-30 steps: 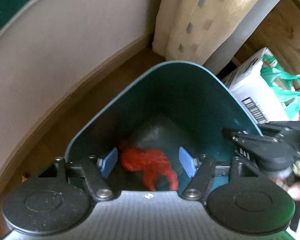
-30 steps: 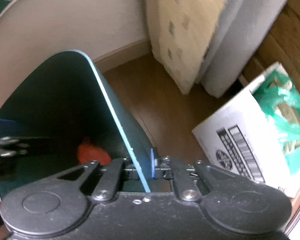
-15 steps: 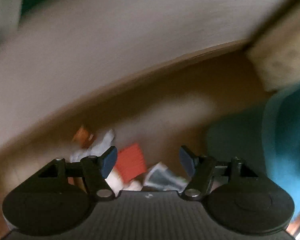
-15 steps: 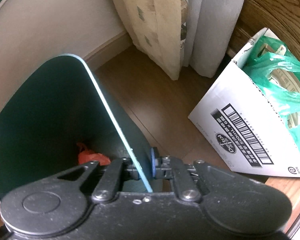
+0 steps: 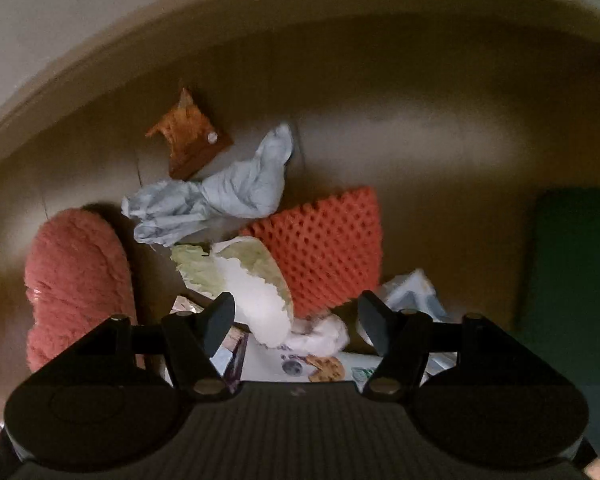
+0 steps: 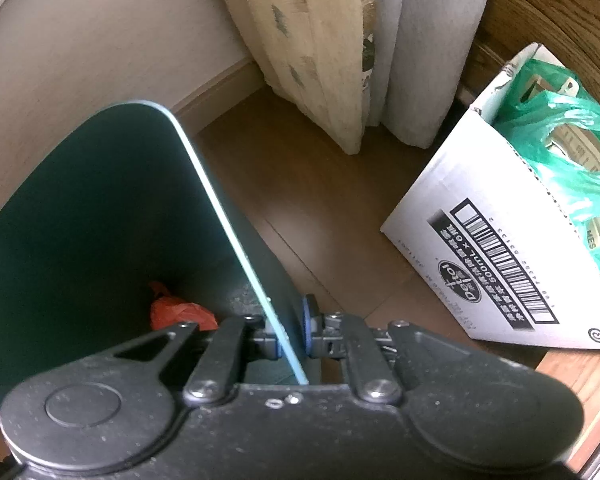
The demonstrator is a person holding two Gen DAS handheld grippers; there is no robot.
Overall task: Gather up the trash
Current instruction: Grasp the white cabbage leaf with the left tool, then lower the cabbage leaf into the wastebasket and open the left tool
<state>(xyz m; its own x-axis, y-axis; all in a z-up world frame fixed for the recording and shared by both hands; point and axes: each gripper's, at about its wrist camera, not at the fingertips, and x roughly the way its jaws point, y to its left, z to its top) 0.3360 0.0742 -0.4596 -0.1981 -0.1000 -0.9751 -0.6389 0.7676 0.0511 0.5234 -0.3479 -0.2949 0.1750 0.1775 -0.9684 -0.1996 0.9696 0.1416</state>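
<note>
green bin [image 5: 576,280] blurred, cut by right edge

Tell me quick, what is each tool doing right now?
Left tool: open, empty, above the trash pile on the floor.
Right tool: closed on the rim of the green bin.

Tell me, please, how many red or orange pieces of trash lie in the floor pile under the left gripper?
2: an orange wrapper at the far side near the wall, and a red foam mesh right of centre. More may be hidden under the tissue.
</note>
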